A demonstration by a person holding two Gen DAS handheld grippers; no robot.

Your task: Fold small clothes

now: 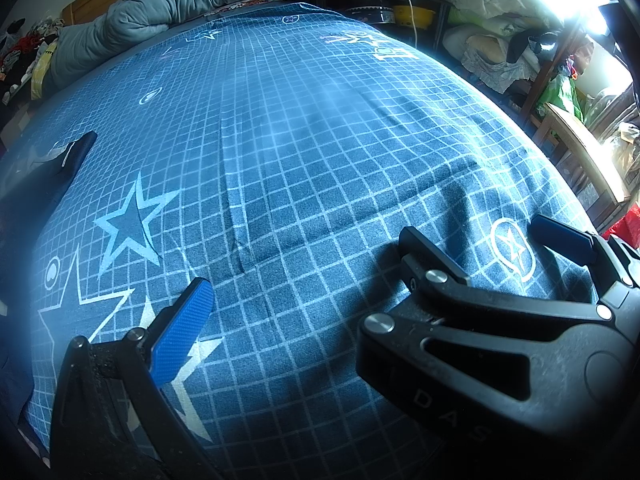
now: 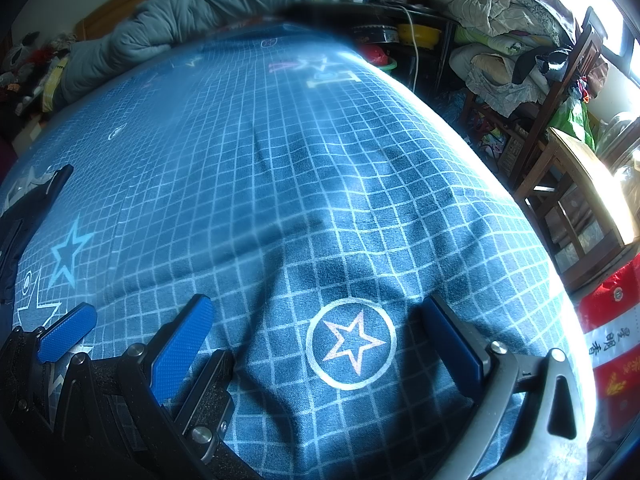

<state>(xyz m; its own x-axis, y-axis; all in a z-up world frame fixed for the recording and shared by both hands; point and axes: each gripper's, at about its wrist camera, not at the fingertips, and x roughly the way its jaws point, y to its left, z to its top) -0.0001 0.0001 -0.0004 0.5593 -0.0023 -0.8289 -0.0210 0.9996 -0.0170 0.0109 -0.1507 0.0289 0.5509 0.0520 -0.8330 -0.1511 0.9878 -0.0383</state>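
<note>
A dark navy garment (image 1: pixel 48 172) lies at the left edge of the bed, partly cut off; the right wrist view shows it too (image 2: pixel 28 216). My left gripper (image 1: pixel 316 320) hovers open over the blue grid-and-star bedsheet (image 1: pixel 304 152), holding nothing. Its blue left pad (image 1: pixel 184 332) shows, while its right finger is hidden behind the right gripper. My right gripper (image 2: pixel 320 340) is open just to the right, over a circled star print, also holding nothing. The two grippers overlap side by side, well to the right of the garment.
A rolled grey duvet (image 1: pixel 180 0) lies along the head of the bed. Cluttered dark shelves with piled bedding (image 2: pixel 500 32) and a wooden chair (image 2: pixel 576 184) stand along the right side. A red bag (image 2: pixel 612 332) sits by the bed's right corner.
</note>
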